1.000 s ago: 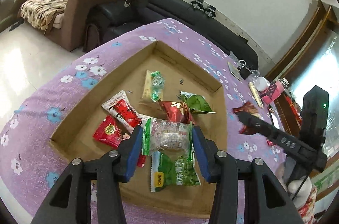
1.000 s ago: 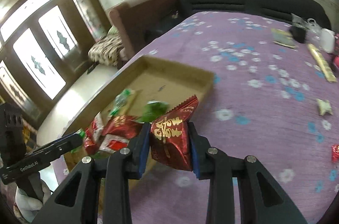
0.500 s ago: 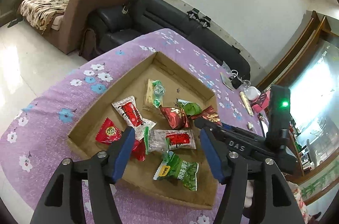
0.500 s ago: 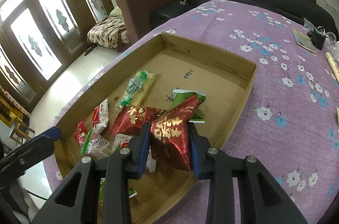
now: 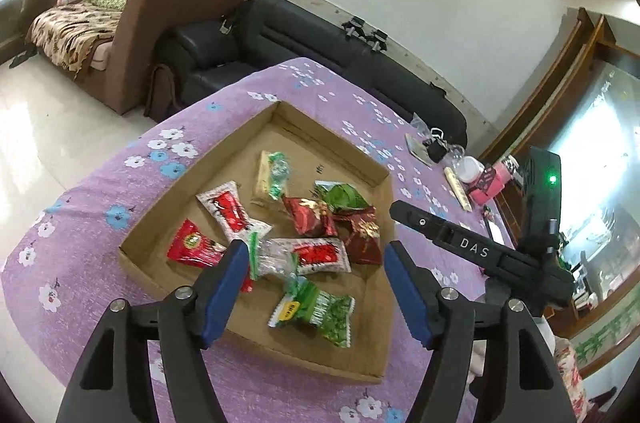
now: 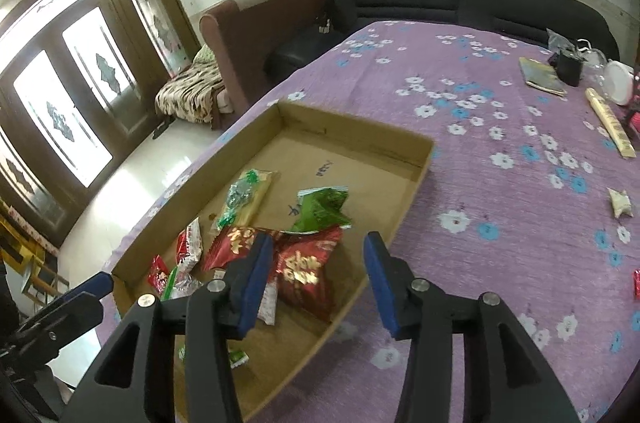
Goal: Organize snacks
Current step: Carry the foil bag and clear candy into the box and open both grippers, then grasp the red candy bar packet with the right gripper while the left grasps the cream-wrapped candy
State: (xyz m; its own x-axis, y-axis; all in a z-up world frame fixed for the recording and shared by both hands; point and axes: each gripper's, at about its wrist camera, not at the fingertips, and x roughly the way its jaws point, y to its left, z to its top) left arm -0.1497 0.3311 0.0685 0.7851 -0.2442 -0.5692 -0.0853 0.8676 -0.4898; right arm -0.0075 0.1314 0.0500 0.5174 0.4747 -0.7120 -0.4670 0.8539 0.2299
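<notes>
A shallow cardboard tray (image 5: 224,151) (image 6: 416,179) on the purple flowered table holds several snack packets. The dark red packet (image 6: 308,271) (image 5: 362,235) lies in the tray near its right wall, just beyond my right gripper (image 6: 316,283), which is open and empty above it. My left gripper (image 5: 316,287) is open and empty above the tray's near end, over a clear packet with a red label (image 5: 304,257) and a green packet (image 5: 316,311). The right gripper also shows in the left wrist view (image 5: 404,213).
Loose snacks lie on the cloth at the right: a pale packet (image 6: 620,203) and a red one (image 6: 636,283). A booklet (image 6: 540,77), a black object (image 6: 568,67), a white jar (image 6: 620,83) and a long stick pack (image 6: 608,123) sit at the far right. Sofas stand behind the table.
My right gripper carried the dark red packet over the tray and let it go inside. My left gripper released the clear packet into the tray and drew back and up, open.
</notes>
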